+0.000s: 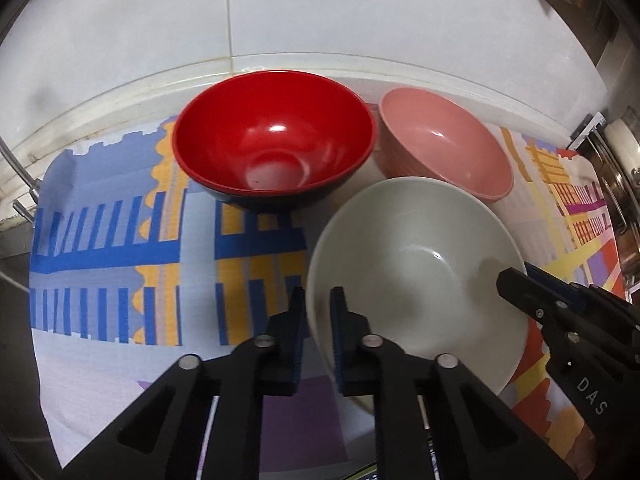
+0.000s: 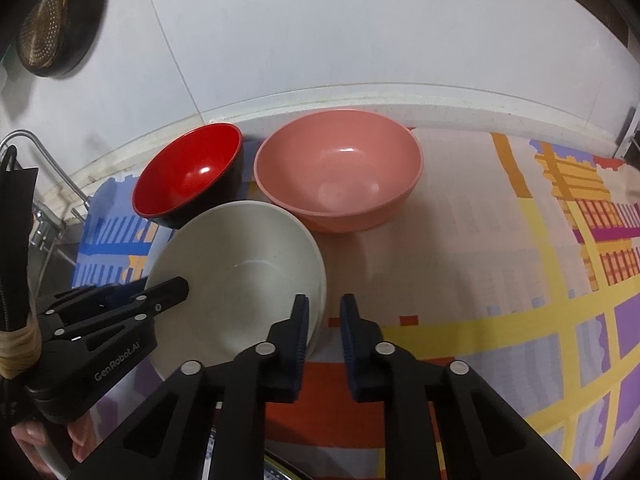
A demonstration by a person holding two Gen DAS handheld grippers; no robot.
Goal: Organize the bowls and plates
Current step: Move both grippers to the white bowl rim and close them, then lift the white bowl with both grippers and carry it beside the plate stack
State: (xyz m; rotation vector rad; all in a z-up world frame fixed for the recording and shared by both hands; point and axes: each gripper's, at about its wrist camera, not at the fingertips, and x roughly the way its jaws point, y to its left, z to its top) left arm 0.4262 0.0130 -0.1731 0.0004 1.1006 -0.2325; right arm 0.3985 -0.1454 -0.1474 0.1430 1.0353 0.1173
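On the side of the left gripper [image 2: 168, 294], seen at the lower left of the right wrist view, white lettering is reading "GenRobot.AI". In the left wrist view, the body of the right gripper [image 1: 508, 280] at the lower right is showing the letters "DAS".

In the left wrist view, the left gripper [image 1: 318, 312] is sitting at the bottom centre with its jaws narrowly parted, straddling the near left rim of the white bowl [image 1: 420, 272]; one pad is lying outside the wall and the other inside, and the rim is filling the gap, so it is gripping the bowl. The red bowl [image 1: 274, 148], black on the outside, is standing above it at centre, and the pink bowl [image 1: 448, 144] is sitting at the upper right, both upright on a patterned cloth [image 1: 120, 240] spread over the table. Only this view is showing metal pot lids [image 1: 618, 184] at the far right edge.

The right wrist view is alone in showing a perforated ladle [image 2: 44, 36] hanging at the upper left and a tap [image 2: 44, 160] at the left edge. There the red bowl [image 2: 188, 174] is touching the white bowl [image 2: 240, 268], with the pink bowl [image 2: 340, 172] just beside both. The right gripper [image 2: 324, 308] is closing on the white bowl's right rim, one pad inside, one outside.
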